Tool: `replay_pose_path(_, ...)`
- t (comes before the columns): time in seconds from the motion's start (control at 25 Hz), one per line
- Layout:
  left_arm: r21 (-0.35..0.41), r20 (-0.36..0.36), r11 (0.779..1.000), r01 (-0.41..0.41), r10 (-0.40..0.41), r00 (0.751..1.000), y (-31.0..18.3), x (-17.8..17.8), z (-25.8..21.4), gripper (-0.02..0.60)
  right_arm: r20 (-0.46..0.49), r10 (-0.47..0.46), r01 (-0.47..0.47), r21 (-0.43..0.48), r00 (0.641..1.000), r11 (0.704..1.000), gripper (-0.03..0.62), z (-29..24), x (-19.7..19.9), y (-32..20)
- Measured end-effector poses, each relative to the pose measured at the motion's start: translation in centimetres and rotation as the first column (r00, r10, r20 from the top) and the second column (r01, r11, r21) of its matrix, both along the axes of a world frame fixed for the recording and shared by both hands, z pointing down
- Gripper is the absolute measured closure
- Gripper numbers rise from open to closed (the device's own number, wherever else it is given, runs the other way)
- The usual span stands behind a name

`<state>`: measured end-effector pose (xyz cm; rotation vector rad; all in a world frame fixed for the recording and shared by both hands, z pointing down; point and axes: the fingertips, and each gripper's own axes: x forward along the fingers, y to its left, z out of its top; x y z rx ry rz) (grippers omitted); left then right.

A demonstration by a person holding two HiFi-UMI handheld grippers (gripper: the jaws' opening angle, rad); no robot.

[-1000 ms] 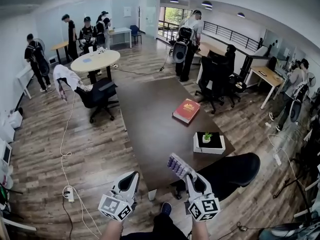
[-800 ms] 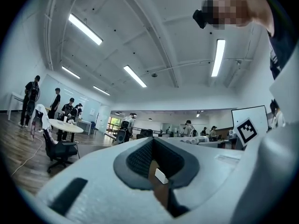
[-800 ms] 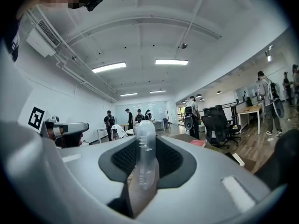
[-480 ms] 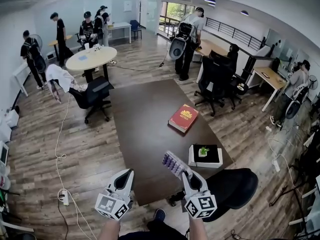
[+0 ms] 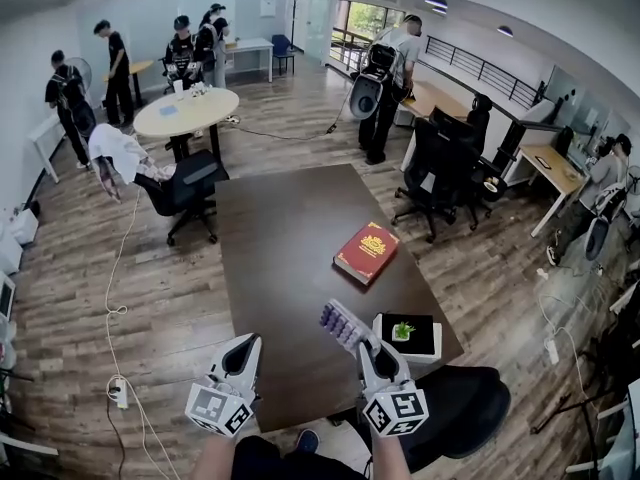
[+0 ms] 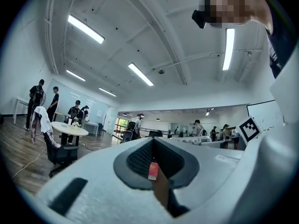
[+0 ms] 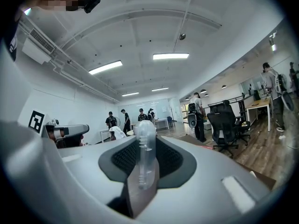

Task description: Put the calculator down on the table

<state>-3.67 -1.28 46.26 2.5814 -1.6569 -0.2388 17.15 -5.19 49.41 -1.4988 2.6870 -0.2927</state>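
The calculator (image 5: 343,326), white with rows of purple keys, sticks up and forward out of my right gripper (image 5: 370,352), which is shut on its lower end. In the right gripper view the calculator (image 7: 144,149) stands edge-on between the pads. It hangs above the near end of the dark brown table (image 5: 285,238). My left gripper (image 5: 244,351) is level beside it on the left, shut and holding nothing. In the left gripper view its fingers (image 6: 140,158) meet, leaving only a thin slit.
A red book (image 5: 366,251) lies on the table's right side. A small potted plant (image 5: 404,330) stands on a black and white box near the right front corner. A black office chair (image 5: 468,404) is at my right. Several people stand by a round table (image 5: 186,113).
Both grippers and the view have come forward: the table's near edge has slid under the grippers, and the calculator now hangs over the tabletop. The grip looks the same.
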Motion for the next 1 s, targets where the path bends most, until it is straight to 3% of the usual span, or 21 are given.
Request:
replay_pose_path(0.2,0.017,0.008,1.0,0.022,-0.022,1.0,-2.7,-1.9,-0.2,0.586,0.014,0.019,-0.019,-0.016,1.0,1.0,0.485,0.5,-0.8,-2.9)
replay_pose_path(0.48,-0.016,0.015,0.998,-0.059,0.059,0.998,-8.3,-4.4,1.1,0.586,0.013,0.09,-0.09,-0.023,0.996,0.996,0.485,1.0,-3.3,-6.8)
replay_pose_path(1.0,-0.009,-0.009,0.991,-0.13,0.13,0.991,-15.0,-7.4,0.3,0.586,-0.004,0.111,-0.111,-0.003,0.994,0.994,0.485,0.0,-7.8,-11.8)
